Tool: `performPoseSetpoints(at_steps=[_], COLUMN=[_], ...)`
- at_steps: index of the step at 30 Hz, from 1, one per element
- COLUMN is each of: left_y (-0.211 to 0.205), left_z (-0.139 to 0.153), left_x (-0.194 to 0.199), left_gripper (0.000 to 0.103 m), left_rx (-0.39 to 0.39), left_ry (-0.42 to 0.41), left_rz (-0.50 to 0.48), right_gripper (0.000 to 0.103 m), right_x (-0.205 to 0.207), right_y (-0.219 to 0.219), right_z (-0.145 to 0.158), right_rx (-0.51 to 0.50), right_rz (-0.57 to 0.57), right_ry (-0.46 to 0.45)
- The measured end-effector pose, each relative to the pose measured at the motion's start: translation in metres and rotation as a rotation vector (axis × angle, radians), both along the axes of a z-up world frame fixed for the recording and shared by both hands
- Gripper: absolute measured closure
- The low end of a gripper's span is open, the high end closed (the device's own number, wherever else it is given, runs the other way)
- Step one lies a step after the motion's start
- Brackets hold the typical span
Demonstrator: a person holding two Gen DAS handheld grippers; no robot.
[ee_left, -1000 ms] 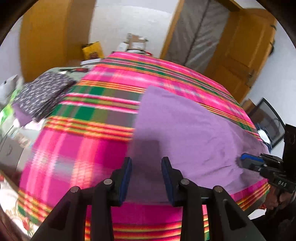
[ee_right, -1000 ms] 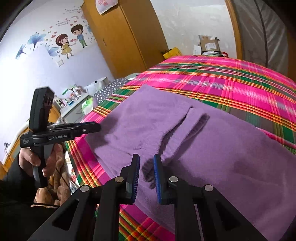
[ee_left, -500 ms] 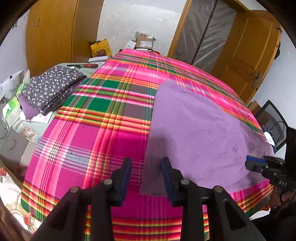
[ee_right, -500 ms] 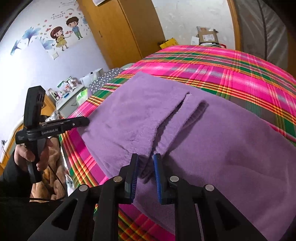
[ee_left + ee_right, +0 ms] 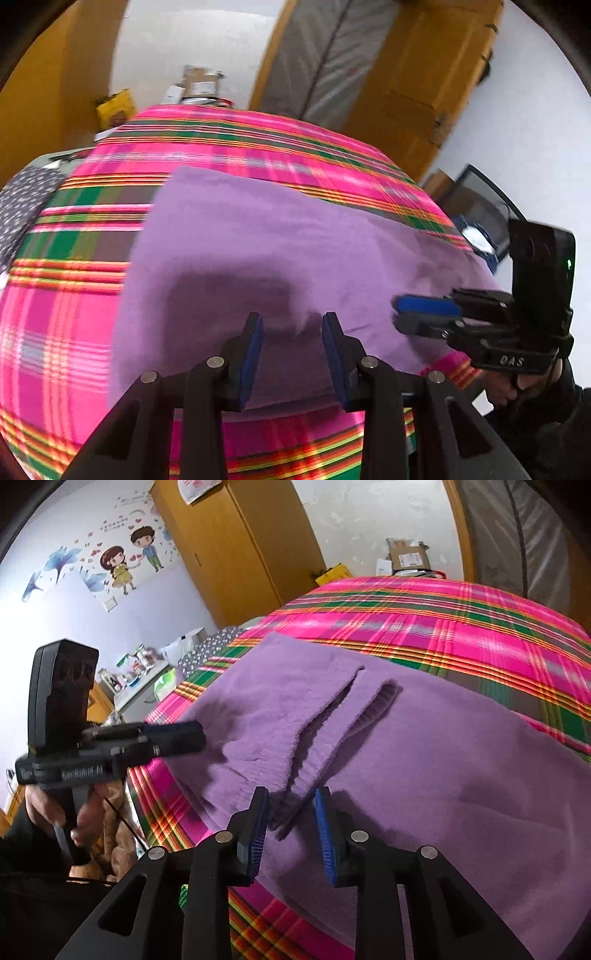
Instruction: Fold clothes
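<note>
A purple fleece garment [image 5: 280, 236] lies spread on the bed's pink plaid cover [image 5: 62, 325]. My left gripper [image 5: 291, 325] hovers open over the garment's near edge, with nothing pinched between its pads. In the right wrist view, two folded sleeve-like strips [image 5: 354, 709] run down the garment [image 5: 443, 760] toward my right gripper [image 5: 291, 797]. Its jaws are opening; the end of a strip lies between them and the pads stand clear of it. Each gripper shows in the other's view: the right gripper [image 5: 424, 314] at the garment's right edge, the left gripper [image 5: 177, 734] at its left corner.
A stack of folded grey dotted clothes [image 5: 210, 646] sits beside the bed on the left. Boxes [image 5: 199, 85] stand past the far end. Wooden wardrobe [image 5: 236, 542] and door [image 5: 424, 85] line the walls. A cluttered side table [image 5: 140, 668] is beyond the left gripper.
My left gripper swung right, from the garment's left edge to over its near middle. The right gripper stayed in place and its jaws widened around the folded strip.
</note>
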State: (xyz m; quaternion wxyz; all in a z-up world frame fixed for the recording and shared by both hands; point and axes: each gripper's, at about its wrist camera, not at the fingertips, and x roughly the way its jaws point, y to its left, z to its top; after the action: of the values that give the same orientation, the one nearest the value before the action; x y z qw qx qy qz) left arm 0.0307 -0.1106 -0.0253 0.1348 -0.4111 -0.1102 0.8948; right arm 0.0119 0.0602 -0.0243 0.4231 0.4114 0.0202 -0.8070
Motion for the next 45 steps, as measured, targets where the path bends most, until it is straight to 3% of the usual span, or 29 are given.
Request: performPoseSetpoints(at_steps=[6, 13, 19, 26, 32, 36, 45], left_y=[0.018, 0.039, 0.036, 0.041, 0.039, 0.045, 0.069], left_z=[0.006, -0.01, -0.014, -0.013, -0.008, 0.006, -0.008], left_x=[-0.016, -0.04, -0.036, -0.034, -0.036, -0.042, -0.048], left_gripper=[0.069, 0.069, 0.069, 0.068, 0.069, 0.069, 0.066], left_rx=[0.002, -0.013, 0.02, -0.012, -0.008, -0.033, -0.098], left_ry=[0.02, -0.012, 0.002, 0.014, -0.023, 0.011, 0.022], left_rz=[-0.031, -0.068, -0.052, -0.042, -0.028, -0.039, -0.07], right_gripper=[0.077, 0.077, 0.077, 0.077, 0.076, 0.076, 0.076], right_x=[-0.009, -0.015, -0.022, -0.033, -0.039, -0.04, -0.048], right_y=[0.011, 0.022, 0.038, 0.061, 0.083, 0.098, 0.144], right_z=[-0.002, -0.002, 0.0, 0.006, 0.003, 0.002, 0.006], right_rx=[-0.01, -0.013, -0.027, -0.043, -0.042, -0.051, -0.082], right_rz=[-0.075, -0.132, -0.189, -0.274, -0.371, -0.397, -0.531], right_ry=[-0.011, -0.014, -0.017, -0.006, -0.011, -0.024, -0.033])
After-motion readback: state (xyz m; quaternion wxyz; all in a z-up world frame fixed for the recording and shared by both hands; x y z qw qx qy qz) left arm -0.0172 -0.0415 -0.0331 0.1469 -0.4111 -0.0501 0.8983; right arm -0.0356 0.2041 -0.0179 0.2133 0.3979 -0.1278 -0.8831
